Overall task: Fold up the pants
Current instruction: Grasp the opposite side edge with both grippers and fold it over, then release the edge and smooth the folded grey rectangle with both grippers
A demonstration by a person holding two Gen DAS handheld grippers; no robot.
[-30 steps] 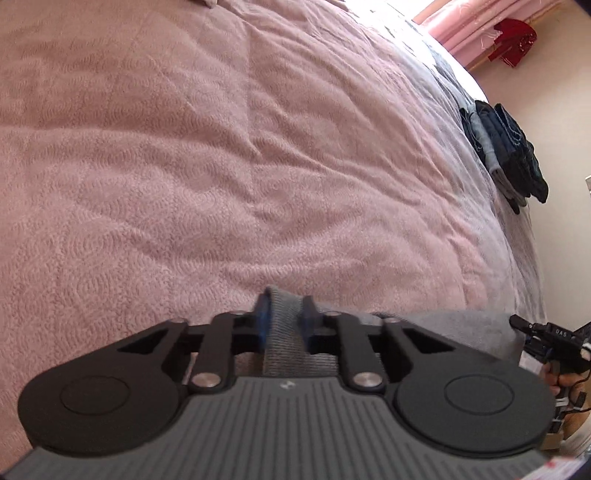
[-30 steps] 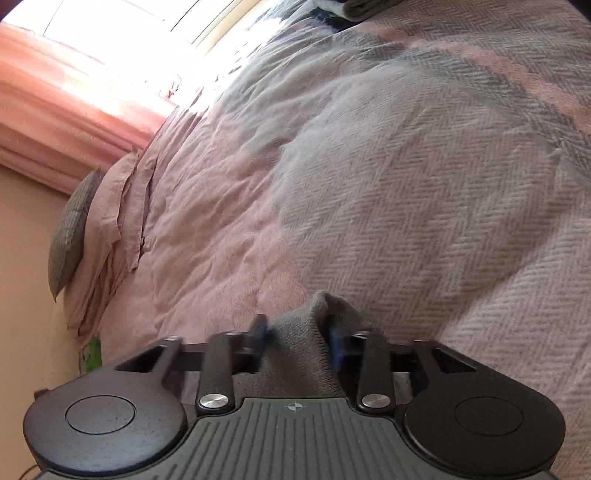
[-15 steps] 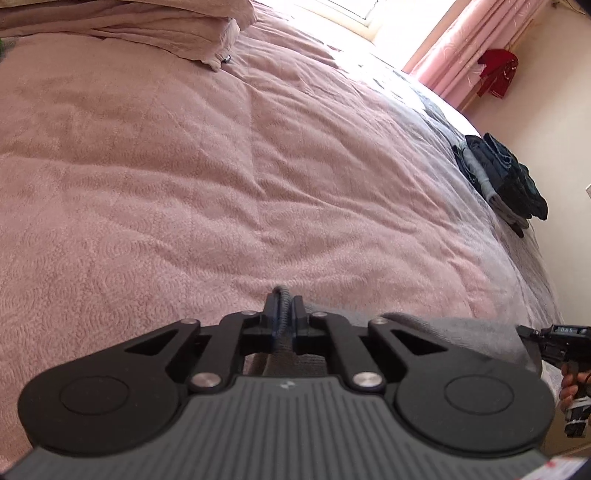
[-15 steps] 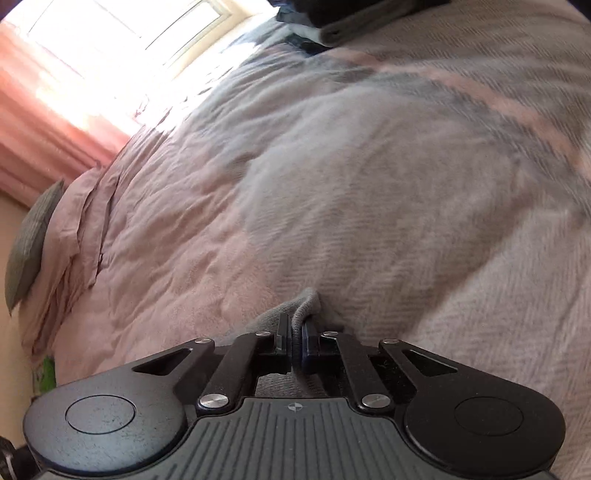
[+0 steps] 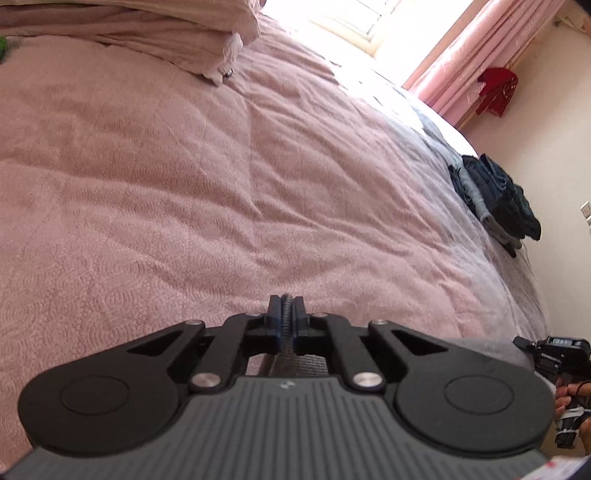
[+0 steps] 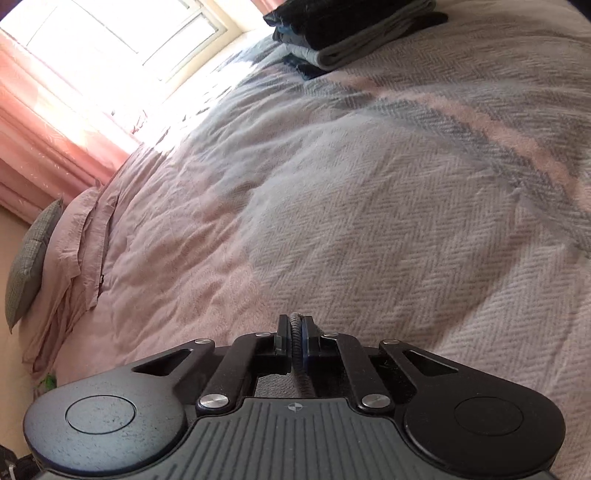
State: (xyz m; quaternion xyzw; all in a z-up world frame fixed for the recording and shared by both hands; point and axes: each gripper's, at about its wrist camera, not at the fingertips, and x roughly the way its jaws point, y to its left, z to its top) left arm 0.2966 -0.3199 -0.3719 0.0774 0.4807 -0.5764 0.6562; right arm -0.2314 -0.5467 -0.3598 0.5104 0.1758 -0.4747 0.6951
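Observation:
Grey pants (image 5: 491,345) hang below my grippers, mostly hidden under the tool bodies. In the left wrist view my left gripper (image 5: 285,314) is shut on a thin edge of the grey fabric, held above the pink bedspread (image 5: 184,177). In the right wrist view my right gripper (image 6: 294,332) is shut on another pinched edge of the same grey pants (image 6: 306,384), over the herringbone blanket (image 6: 406,221). The other gripper and a hand (image 5: 569,391) show at the right edge of the left wrist view.
A stack of folded dark jeans and grey clothes (image 5: 495,199) (image 6: 351,33) lies at the bed's far edge. Pink pillows (image 5: 147,33) and a grey cushion (image 6: 29,258) lie at the head of the bed. Pink curtains (image 5: 472,55) flank a bright window (image 6: 110,48).
Both grippers went from open around the grey fabric to shut on it. Both have since lifted and tilted up, bringing more of the bed and window into view.

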